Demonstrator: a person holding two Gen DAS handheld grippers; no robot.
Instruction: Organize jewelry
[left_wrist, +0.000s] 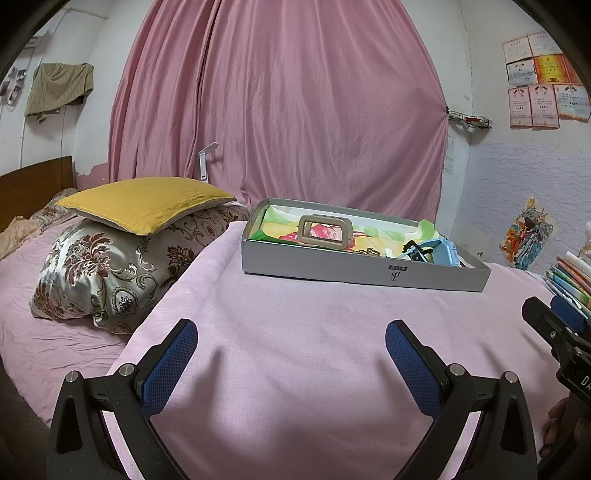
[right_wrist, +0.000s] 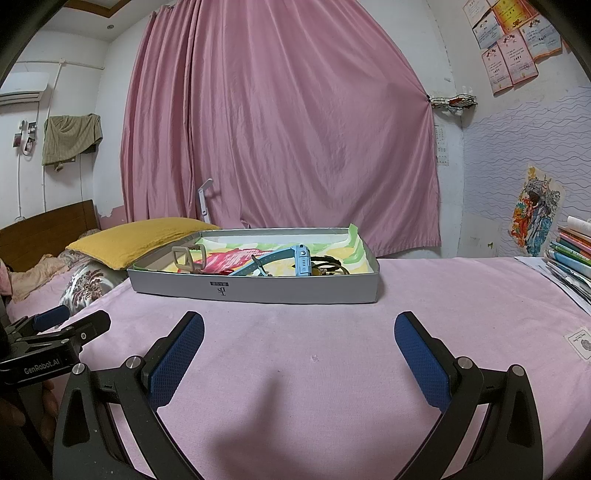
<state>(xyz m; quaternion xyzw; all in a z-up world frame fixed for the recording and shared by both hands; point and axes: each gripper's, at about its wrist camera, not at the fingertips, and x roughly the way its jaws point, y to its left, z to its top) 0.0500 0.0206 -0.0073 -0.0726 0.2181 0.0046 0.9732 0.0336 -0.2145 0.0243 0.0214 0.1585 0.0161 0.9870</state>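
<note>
A shallow grey box (left_wrist: 364, 267) (right_wrist: 255, 290) lined with colourful paper sits on the pink cloth ahead of both grippers. Inside lie a beige rectangular bangle (left_wrist: 324, 230) (right_wrist: 183, 258), a light blue watch (left_wrist: 445, 253) (right_wrist: 295, 256) and dark bands (right_wrist: 328, 266) beside it. My left gripper (left_wrist: 291, 338) is open over bare pink cloth, short of the box. My right gripper (right_wrist: 299, 330) is open too, nothing between its blue pads, also short of the box. Each gripper shows at the edge of the other's view.
A yellow cushion (left_wrist: 144, 205) lies on a floral pillow (left_wrist: 99, 273) to the left. A stack of books (right_wrist: 572, 254) sits at the right edge. A pink curtain (left_wrist: 280, 103) hangs behind the box. A small card (right_wrist: 581, 343) lies on the cloth at right.
</note>
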